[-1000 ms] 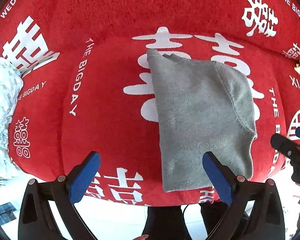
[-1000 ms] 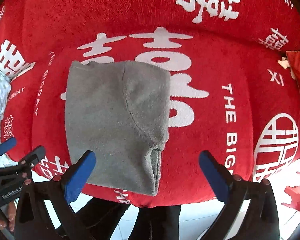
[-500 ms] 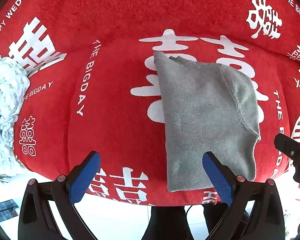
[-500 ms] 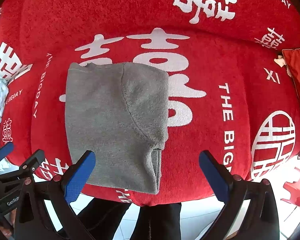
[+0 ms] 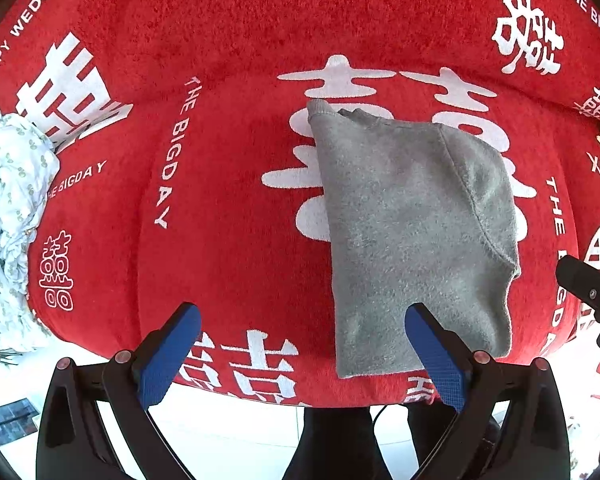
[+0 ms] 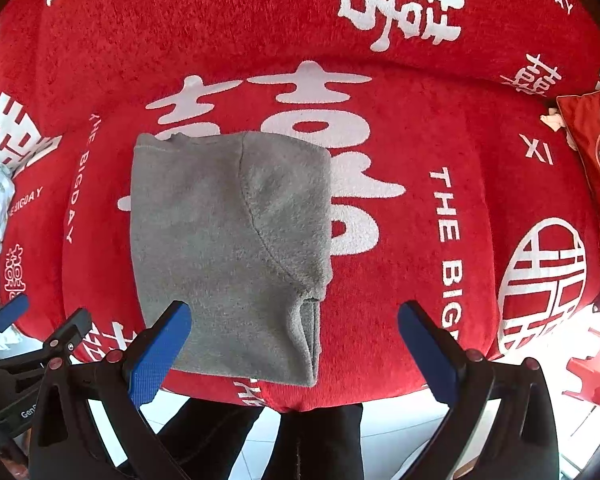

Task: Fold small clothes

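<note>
A grey fleece garment (image 5: 408, 232) lies folded into a rough rectangle on the red sofa seat (image 5: 228, 208), its near edge hanging slightly over the front. In the right wrist view the same grey garment (image 6: 228, 248) sits left of centre. My left gripper (image 5: 300, 352) is open and empty, hovering in front of the seat edge with its right pad over the garment's near left corner. My right gripper (image 6: 296, 348) is open and empty too, its left pad over the garment's near left part. The right gripper's body (image 5: 588, 288) shows at the far right of the left wrist view.
A crumpled white patterned cloth (image 5: 12, 216) lies at the left end of the sofa. A red cushion (image 6: 592, 160) rests at the right end. The person's dark trousers (image 6: 300, 440) stand against the sofa front. A red plastic object (image 6: 588, 376) sits on the white floor at the right.
Both grippers stayed open and drew back slightly from the sofa. The left view shifted left, so the garment sits further right in it. The garment itself has not moved.
</note>
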Tool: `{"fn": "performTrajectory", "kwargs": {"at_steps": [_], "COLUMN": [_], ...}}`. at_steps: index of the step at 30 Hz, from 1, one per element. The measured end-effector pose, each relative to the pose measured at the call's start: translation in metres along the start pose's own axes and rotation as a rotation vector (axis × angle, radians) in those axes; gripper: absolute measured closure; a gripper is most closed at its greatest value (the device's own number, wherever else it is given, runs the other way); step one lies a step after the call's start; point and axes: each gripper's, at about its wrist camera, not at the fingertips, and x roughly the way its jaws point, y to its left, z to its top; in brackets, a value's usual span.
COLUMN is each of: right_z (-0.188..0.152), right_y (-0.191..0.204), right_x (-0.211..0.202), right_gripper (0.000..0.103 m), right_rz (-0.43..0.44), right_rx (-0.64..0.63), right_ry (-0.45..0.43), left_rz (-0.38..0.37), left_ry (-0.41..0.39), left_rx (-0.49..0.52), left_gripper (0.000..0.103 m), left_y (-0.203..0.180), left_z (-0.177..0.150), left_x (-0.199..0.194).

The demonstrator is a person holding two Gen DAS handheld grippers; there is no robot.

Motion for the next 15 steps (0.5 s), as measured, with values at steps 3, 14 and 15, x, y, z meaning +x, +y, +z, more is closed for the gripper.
{"fn": "performTrajectory", "kwargs": {"at_steps": [3, 14, 15], "right_z": [-0.0006, -0.0019, -0.0017], "right_y": [0.0004, 0.0023, 0.0023], "right_x": [0.0000, -0.0001, 0.0000], "right_gripper": [0.000, 0.000, 0.000], "right_rz": [0.000, -0.002, -0.002], "right_rx": [0.000, -0.009, -0.010], "right_ry": [0.002, 0.008, 0.009], "left_rz": [-0.009, -0.008, -0.008], "left_ry": [0.003, 0.006, 0.005], "left_rx": [-0.008, -0.011, -0.011], "left_gripper": [0.001, 0.001, 0.001], "left_y": [0.0011, 0.0028, 0.0032], "left_z": [-0.0008, -0.0020, -0.0022], "left_x": [0.0000, 0.0000, -0.0001]}}
